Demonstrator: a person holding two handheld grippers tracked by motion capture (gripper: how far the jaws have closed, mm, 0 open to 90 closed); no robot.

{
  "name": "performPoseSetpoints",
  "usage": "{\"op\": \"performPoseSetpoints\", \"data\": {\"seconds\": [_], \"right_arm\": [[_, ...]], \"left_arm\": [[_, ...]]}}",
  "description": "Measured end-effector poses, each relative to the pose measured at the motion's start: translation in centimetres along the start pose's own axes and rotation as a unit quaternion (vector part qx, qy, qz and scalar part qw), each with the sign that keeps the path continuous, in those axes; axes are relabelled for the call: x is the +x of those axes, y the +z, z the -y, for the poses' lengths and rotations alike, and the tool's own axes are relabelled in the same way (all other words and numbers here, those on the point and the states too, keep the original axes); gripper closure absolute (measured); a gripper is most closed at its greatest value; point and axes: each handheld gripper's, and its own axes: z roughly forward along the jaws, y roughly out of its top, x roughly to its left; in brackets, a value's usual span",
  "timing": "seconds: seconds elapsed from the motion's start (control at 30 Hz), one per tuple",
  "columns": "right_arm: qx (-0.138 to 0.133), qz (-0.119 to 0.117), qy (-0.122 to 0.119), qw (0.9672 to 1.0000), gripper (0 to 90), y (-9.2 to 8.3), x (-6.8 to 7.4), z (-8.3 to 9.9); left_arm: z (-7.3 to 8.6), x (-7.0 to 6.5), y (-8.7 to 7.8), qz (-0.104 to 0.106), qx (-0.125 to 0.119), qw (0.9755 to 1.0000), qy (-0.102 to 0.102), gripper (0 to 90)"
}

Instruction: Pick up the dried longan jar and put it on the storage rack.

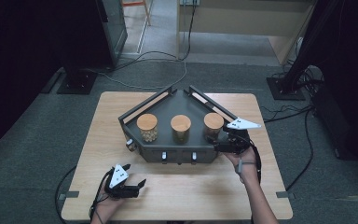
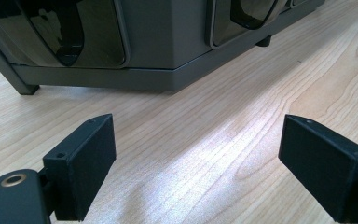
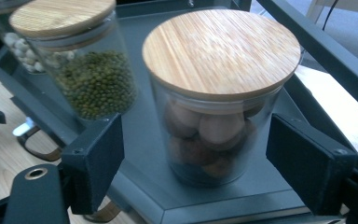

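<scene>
A dark grey angular rack (image 1: 177, 103) stands mid-table and carries three glass jars with wooden lids. One holds pale beans (image 1: 147, 129), one green beans (image 1: 181, 129), and one brown nuts (image 1: 213, 125). My right gripper (image 1: 219, 140) is at the rack's front right corner, pointing at the nut jar. In the right gripper view the nut jar (image 3: 214, 126) stands between and just ahead of the open right gripper (image 3: 196, 163), with a gap on each side. The green bean jar (image 3: 93, 79) is to its left. My left gripper (image 1: 135, 174) rests open on the table, with bare wood between its jaws (image 2: 196, 154).
The rack's front face (image 2: 168, 42) has dark glossy panels and small feet, and light knobs (image 1: 163, 155) along its lower edge. Raised rails (image 3: 317, 42) border the rack behind the jars. The wooden table (image 1: 191, 191) reaches in front of the rack. Cables lie on the floor beyond.
</scene>
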Motion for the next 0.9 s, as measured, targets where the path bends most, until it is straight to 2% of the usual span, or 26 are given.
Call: {"op": "performPoseSetpoints", "data": {"seconds": [0.33,0.9], "right_arm": [[-0.011,-0.005,-0.008,0.9999,19.0,-1.1,0.5,1.0],[-0.022,-0.012,0.006,0.9997,19.0,-1.7,0.2,2.3]], "left_arm": [[0.0,0.0,0.0,0.0,0.0,1.0,-0.002,10.8],[0.0,0.0,0.0,0.0,0.0,1.0,-0.004,10.8]]}}
